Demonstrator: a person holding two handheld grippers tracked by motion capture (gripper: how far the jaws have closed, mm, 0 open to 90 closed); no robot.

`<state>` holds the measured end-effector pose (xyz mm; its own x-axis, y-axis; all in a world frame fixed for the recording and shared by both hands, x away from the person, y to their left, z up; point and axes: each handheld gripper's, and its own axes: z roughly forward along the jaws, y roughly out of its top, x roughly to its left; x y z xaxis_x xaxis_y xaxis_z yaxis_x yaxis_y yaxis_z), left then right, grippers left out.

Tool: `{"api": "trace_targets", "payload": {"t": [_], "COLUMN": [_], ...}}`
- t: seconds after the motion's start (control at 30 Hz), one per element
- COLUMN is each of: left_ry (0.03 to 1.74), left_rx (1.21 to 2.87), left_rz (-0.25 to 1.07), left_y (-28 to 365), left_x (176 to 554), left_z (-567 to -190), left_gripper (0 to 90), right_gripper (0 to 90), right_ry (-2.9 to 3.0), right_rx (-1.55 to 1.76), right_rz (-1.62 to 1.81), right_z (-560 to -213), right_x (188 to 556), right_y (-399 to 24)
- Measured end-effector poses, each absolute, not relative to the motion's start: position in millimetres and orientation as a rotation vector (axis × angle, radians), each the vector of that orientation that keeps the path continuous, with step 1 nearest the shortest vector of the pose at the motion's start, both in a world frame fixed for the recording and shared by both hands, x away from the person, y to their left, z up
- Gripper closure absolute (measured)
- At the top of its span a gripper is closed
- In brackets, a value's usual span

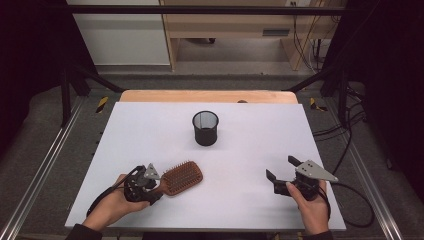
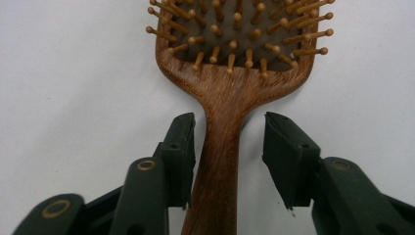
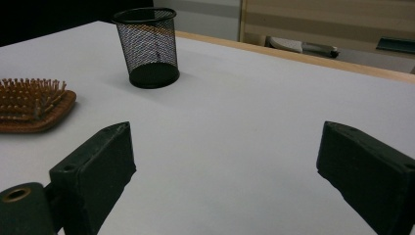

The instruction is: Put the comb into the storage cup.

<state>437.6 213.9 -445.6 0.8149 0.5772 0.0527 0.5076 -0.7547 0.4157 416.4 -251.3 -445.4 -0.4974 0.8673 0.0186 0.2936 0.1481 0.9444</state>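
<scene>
White counter (image 1: pixel 240 165) lay bare but for a mesh cup (image 1: pixel 205 128) — left gripper (image 2: pixel 229 142) fingers straddled the hairbrush (image 2: pixel 220 147) handle, not yet pinching; right gripper (image 3: pixel 222 161) fingers spread, idle — lifting remained.

The high view looks forward and down over the whole desk (image 1: pixel 250 165), while each gripper view sits close and low behind its own jaws, all three sharing the hairbrush (image 2: pixel 230 88).
</scene>
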Motion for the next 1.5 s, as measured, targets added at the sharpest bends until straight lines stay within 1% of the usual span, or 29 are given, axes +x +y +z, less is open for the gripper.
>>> {"api": "trace_targets", "payload": {"t": [0.23,0.37,0.43,0.6,0.8,1.03,1.17,1.3,1.5], "left_ry": [0.805,0.8,0.786,0.749,0.761,0.776,0.775,0.772,0.758], "left_rx": [2.679,2.689,2.695,2.738,2.774,2.789,2.793,2.765,2.722], "left_rz": [0.244,0.229,0.223,0.209,0.185,0.164,0.198,0.245,0.28], "left_y": [209.8,211.5,211.6,207.5,202.6,200.5,198.9,200.9,201.8], "left_x": [441.8,444.2,445.0,446.6,450.7,452.7,449.5,444.2,440.9], "left_z": [-445.5,-447.6,-447.4,-447.1,-446.5,-446.0,-445.8,-446.0,-443.4], "left_gripper": [61.6,64.8,67.9,70.5,69.8,72.2,72.7,72.8,72.8], "right_gripper": [7.4,7.4,7.4,7.4,7.5,8.0,8.2,8.2,8.2], "right_ry": [1.89,1.892,1.891,1.895,1.9,1.908,1.908,1.905,1.903], "right_rx": [1.102,1.101,1.103,1.102,1.103,1.098,1.101,1.102,1.103], "right_rz": [1.354,1.355,1.356,1.357,1.36,1.365,1.369,1.372,1.377], "right_z": [-445.9,-446.1,-446.1,-446.5,-446.7,-446.8,-446.6,-446.2,-446.0], "right_x": [416.9,417.2,417.2,417.5,417.6,417.8,417.6,417.4,417.5], "right_y": [-251.5,-251.2,-251.3,-251.2,-250.6,-250.2,-250.5,-251.1,-251.1]}}
